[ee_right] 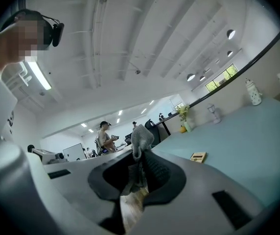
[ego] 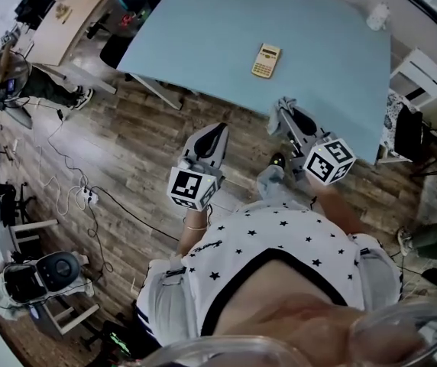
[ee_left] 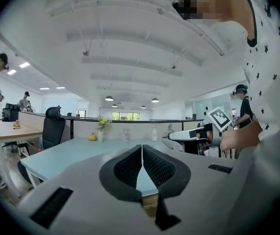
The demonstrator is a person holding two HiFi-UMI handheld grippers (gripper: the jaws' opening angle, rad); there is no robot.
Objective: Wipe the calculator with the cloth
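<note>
The calculator is laid near the middle of the table, well apart from both grippers, which are held off its near edge. The cloth is clamped in the right gripper, presumably ready for wiping. The left gripper is pressed together on nothing. The clamped cloth is shown plainly only in the right gripper view, while the gap to the calculator is shown best from the head.

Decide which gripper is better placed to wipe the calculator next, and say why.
Right. The right gripper grips the grey cloth and sits nearer the calculator; the left gripper is shut with nothing in it.
</note>
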